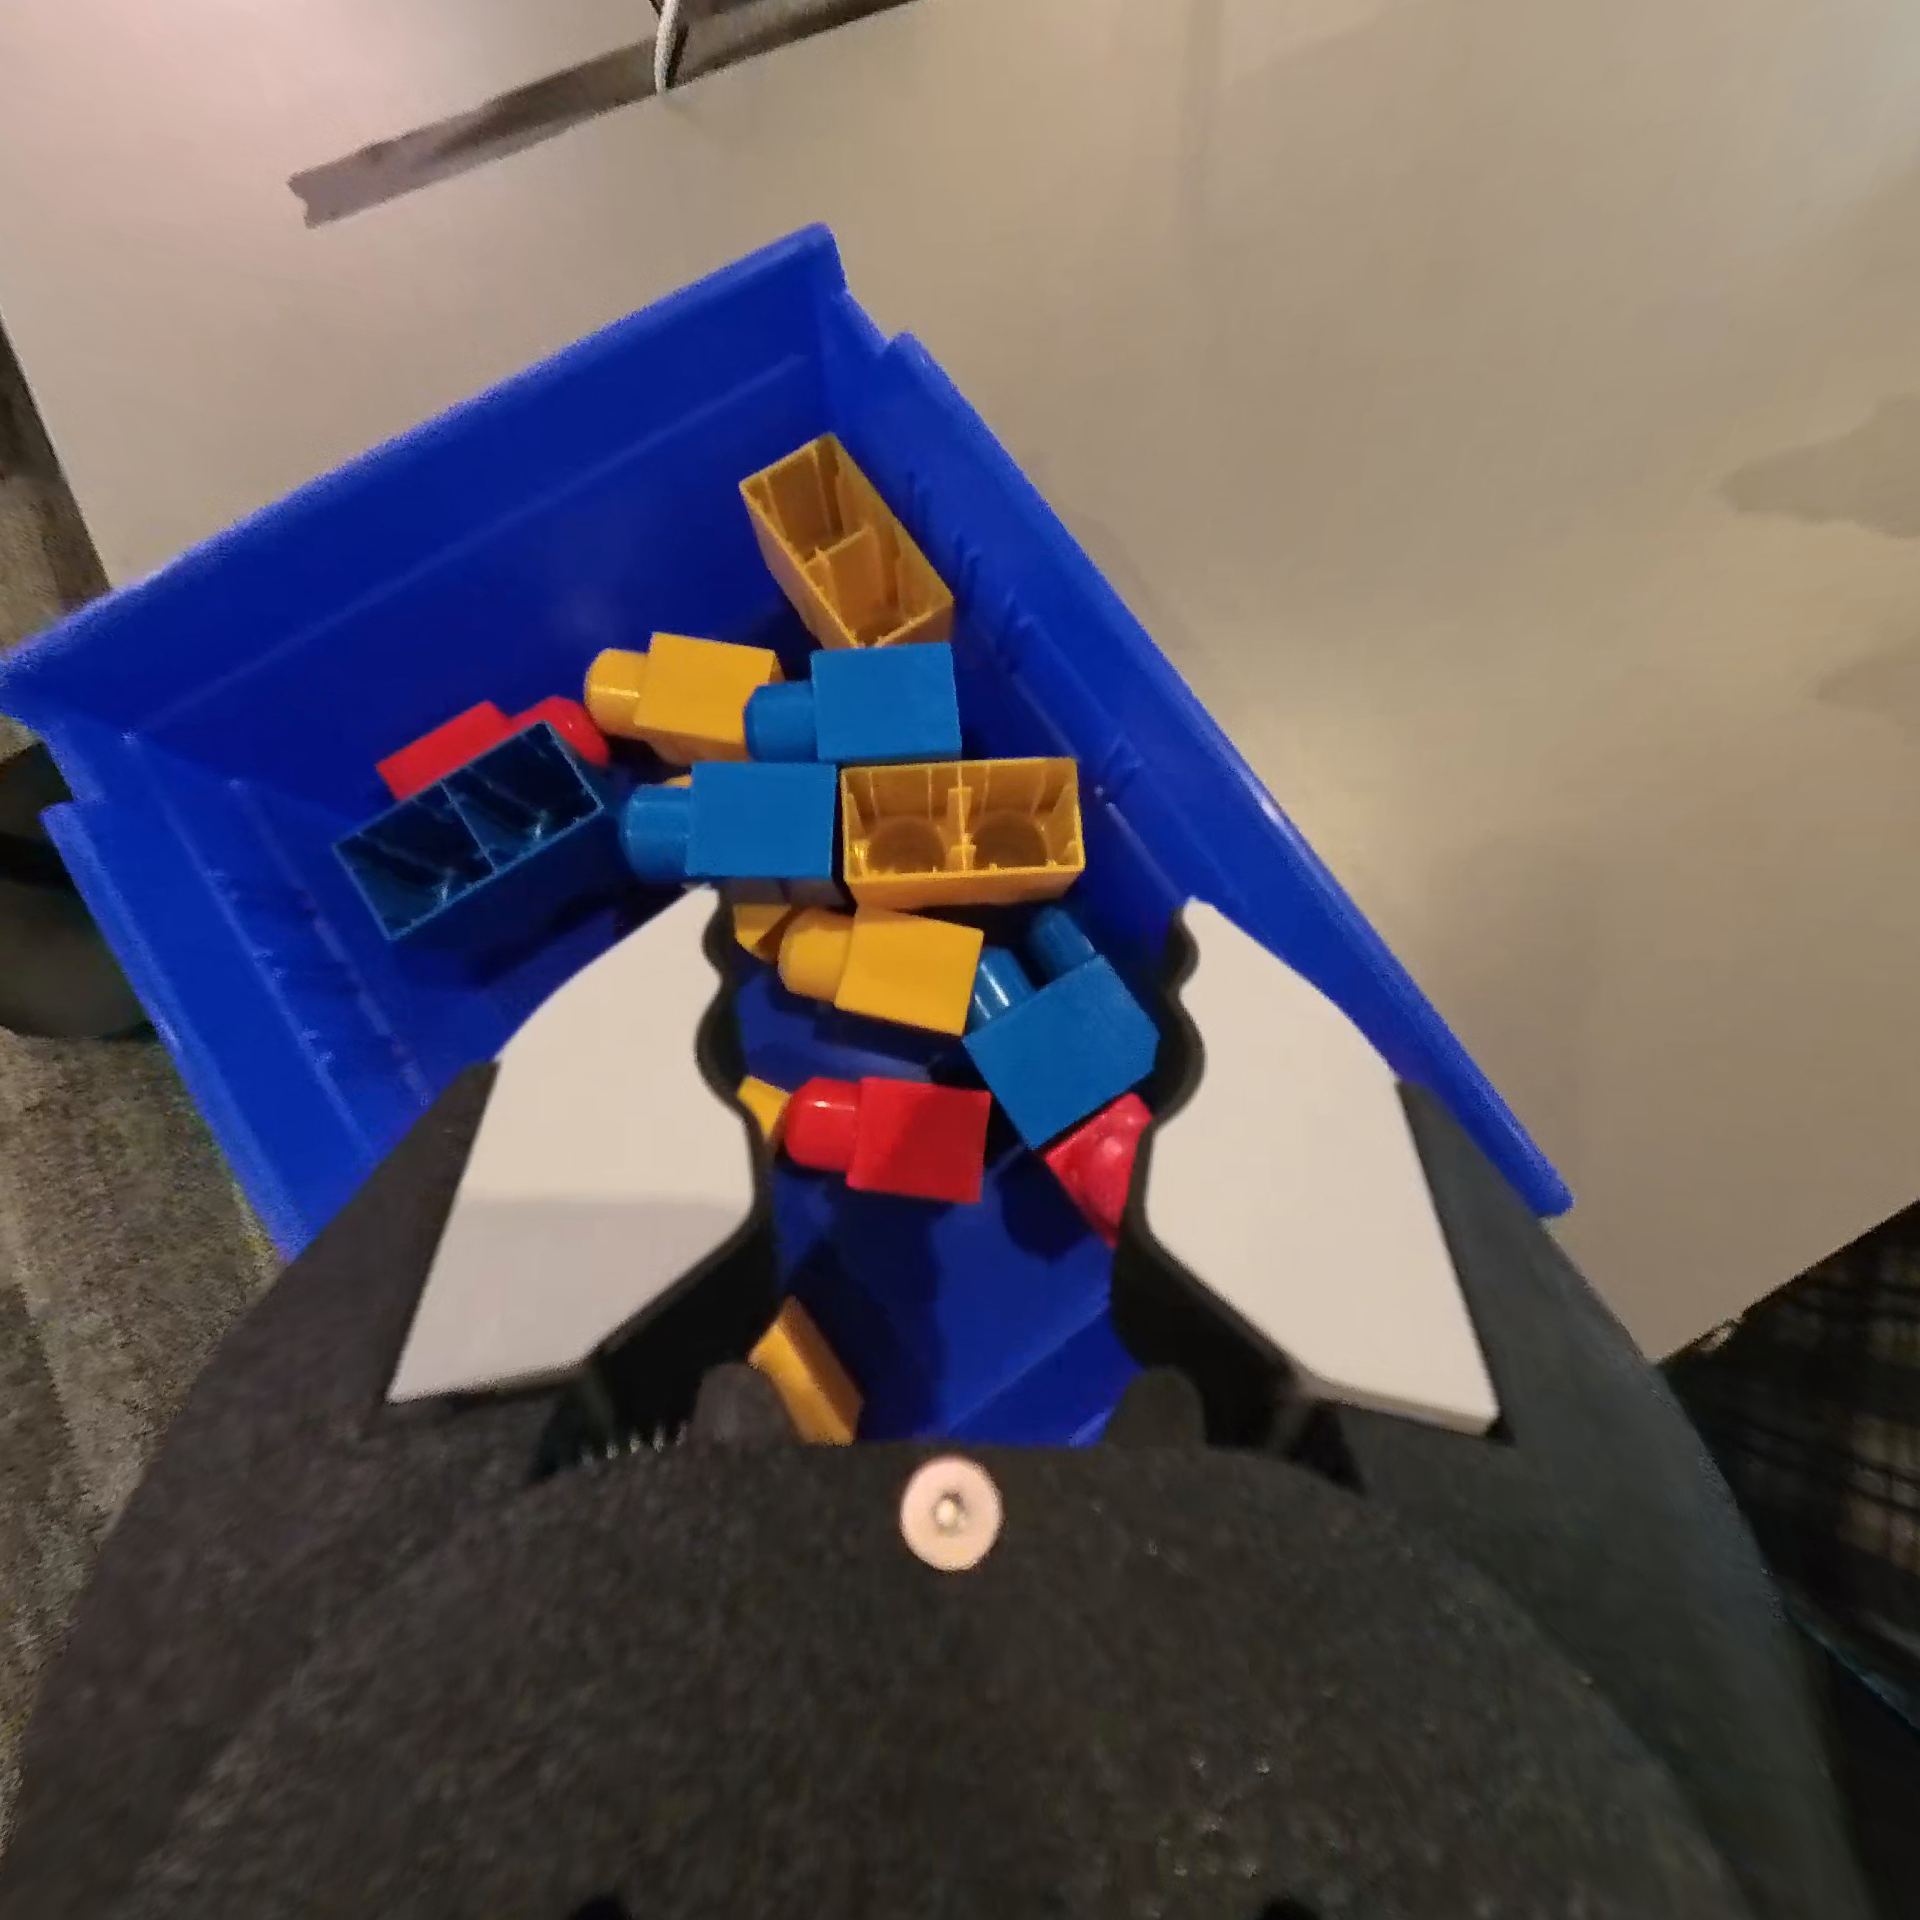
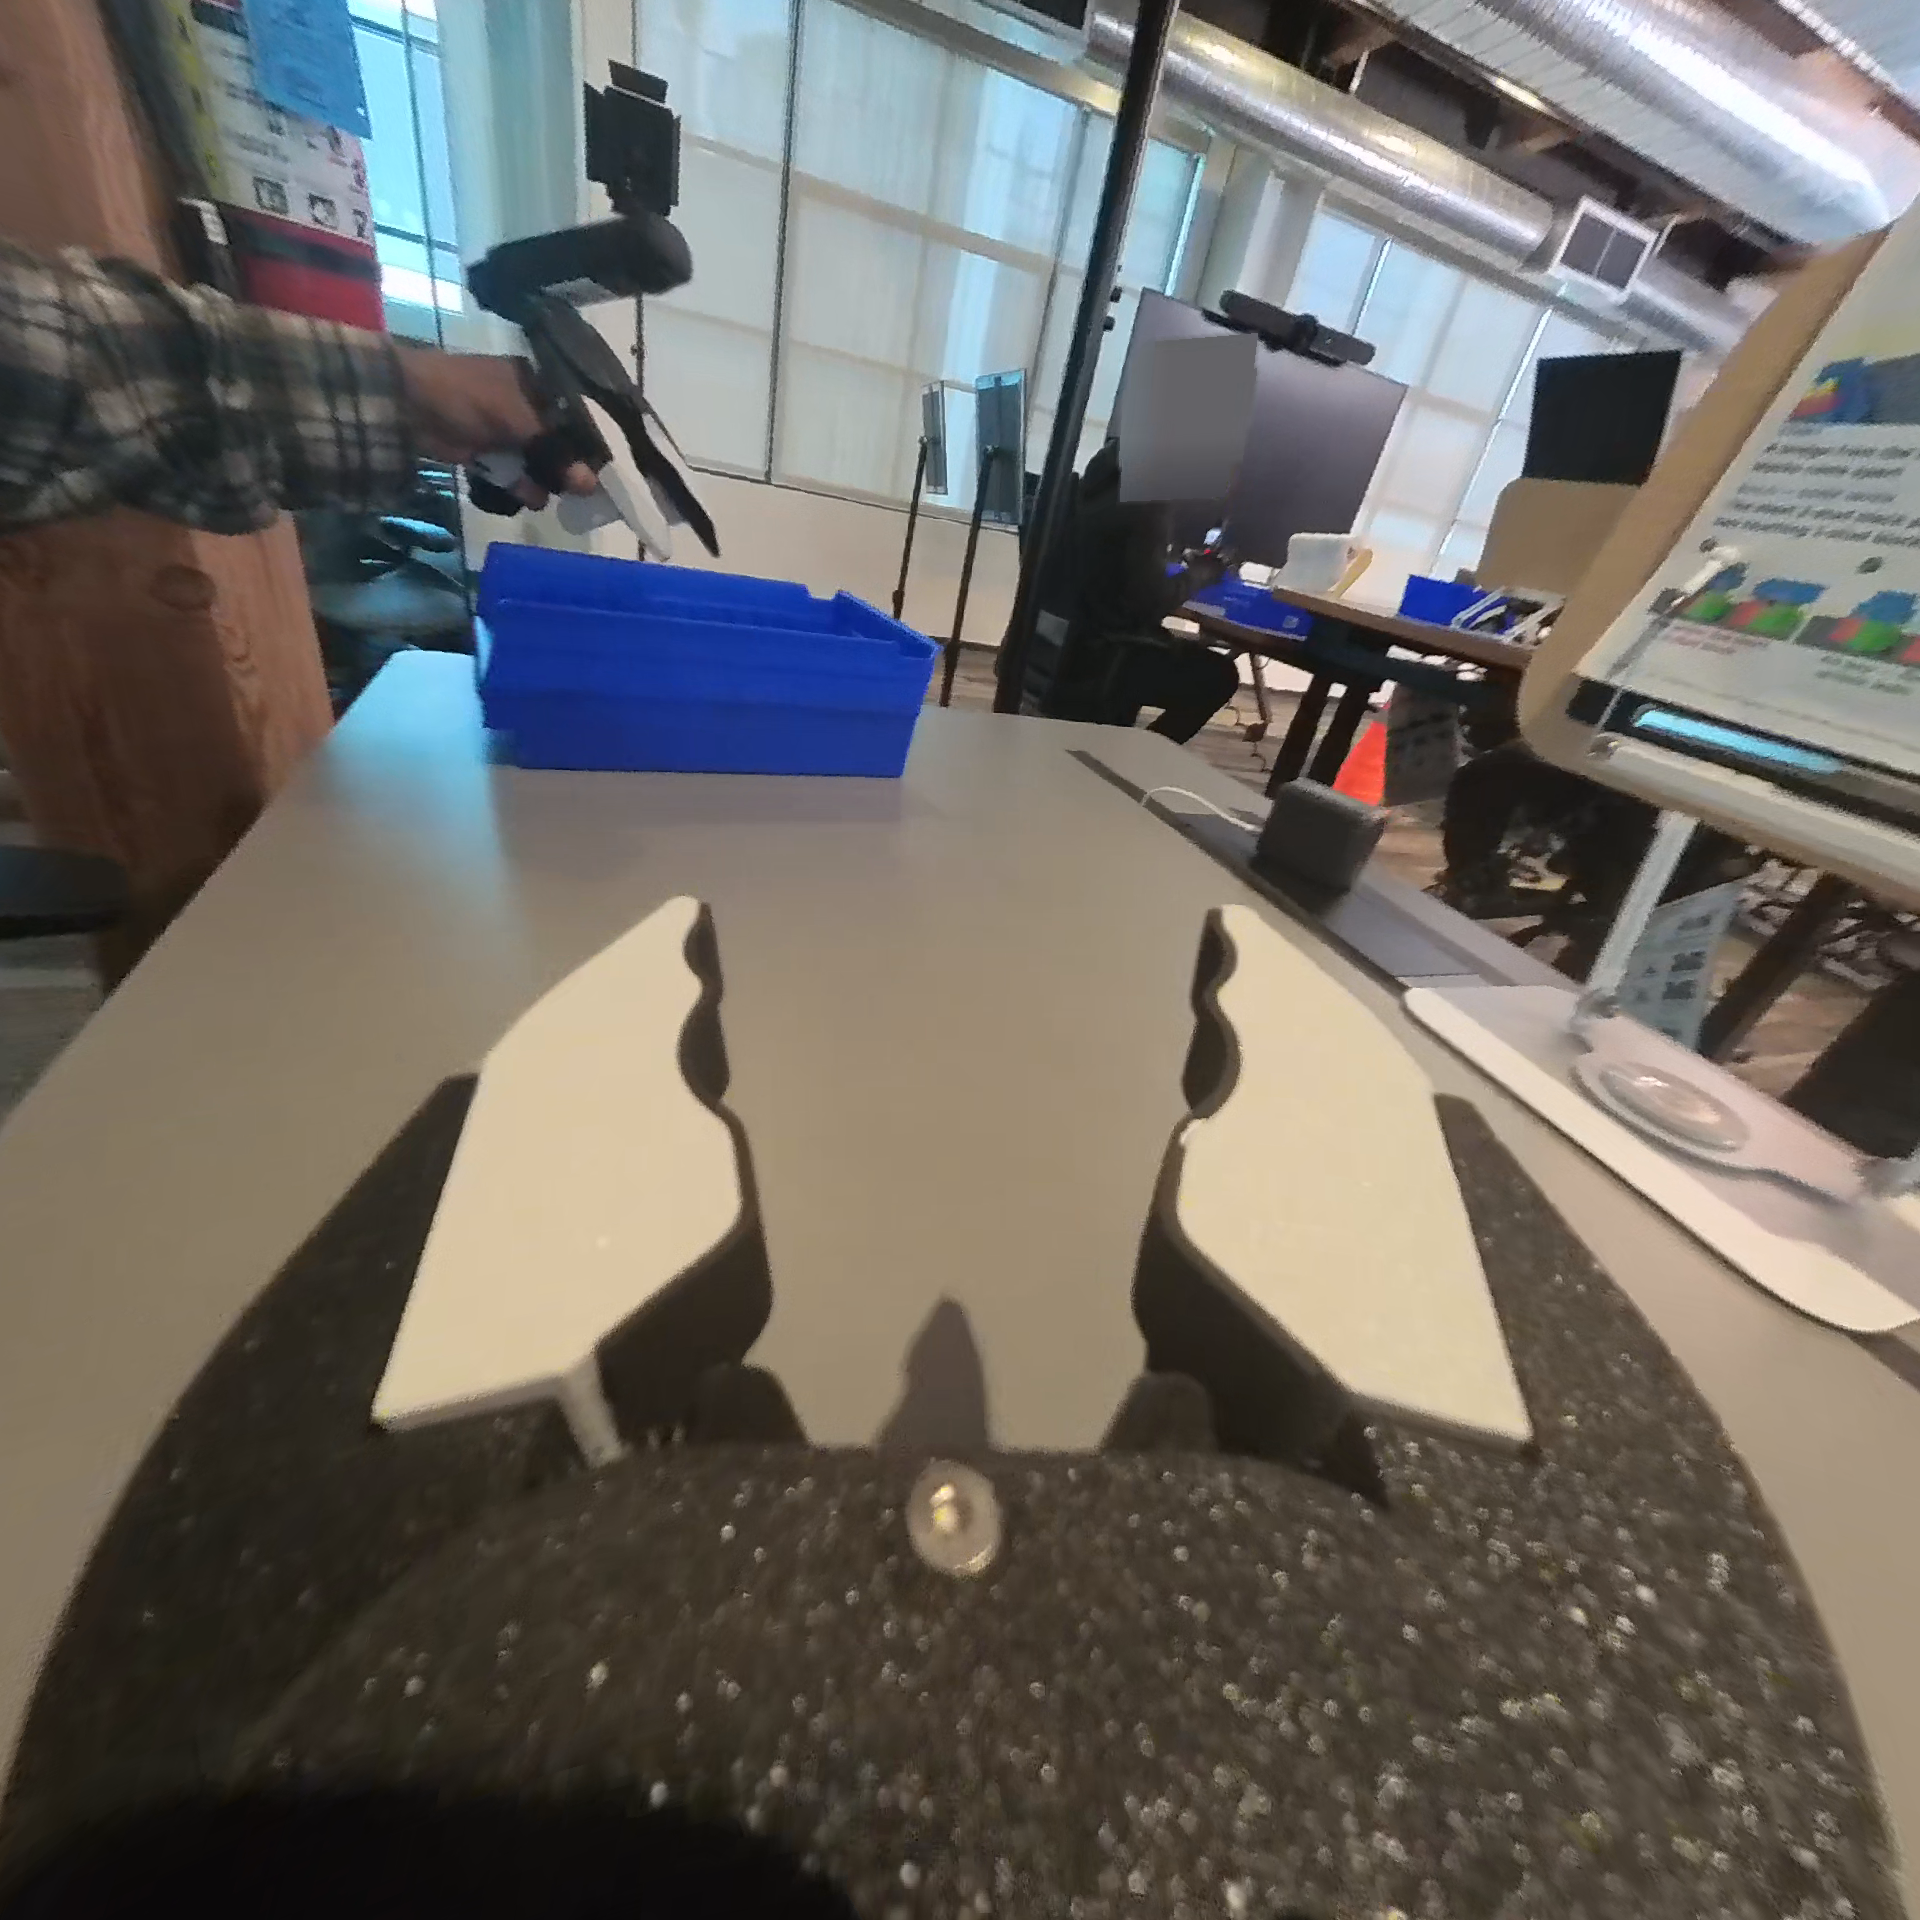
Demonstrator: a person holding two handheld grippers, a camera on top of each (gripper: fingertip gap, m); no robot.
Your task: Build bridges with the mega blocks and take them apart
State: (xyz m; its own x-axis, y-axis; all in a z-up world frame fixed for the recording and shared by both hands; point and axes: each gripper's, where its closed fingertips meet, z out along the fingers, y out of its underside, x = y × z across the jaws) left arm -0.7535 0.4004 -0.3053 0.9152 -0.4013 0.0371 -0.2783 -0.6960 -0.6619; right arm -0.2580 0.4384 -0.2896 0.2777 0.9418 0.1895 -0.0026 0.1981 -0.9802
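Observation:
A blue bin [image 1: 312,623] sits on the grey table and holds several loose red, yellow and blue mega blocks. My left gripper [image 1: 945,935] is open and empty, hovering above the bin's near end, over a yellow block [image 1: 904,966], a blue block [image 1: 1060,1049] and a red block [image 1: 914,1138]. In the right wrist view the same bin [image 2: 686,675] stands at the table's far left, with the left gripper [image 2: 675,520] held by a hand above it. My right gripper [image 2: 956,925] is open and empty, low over the bare table [image 2: 935,1039].
A dark tape strip [image 1: 499,135] lies on the table beyond the bin. A small grey box [image 2: 1317,831] and a white cable sit at the table's right. An instruction board on a stand [image 2: 1766,540] and a white mat [image 2: 1662,1164] are at the right edge. A seated person is far behind.

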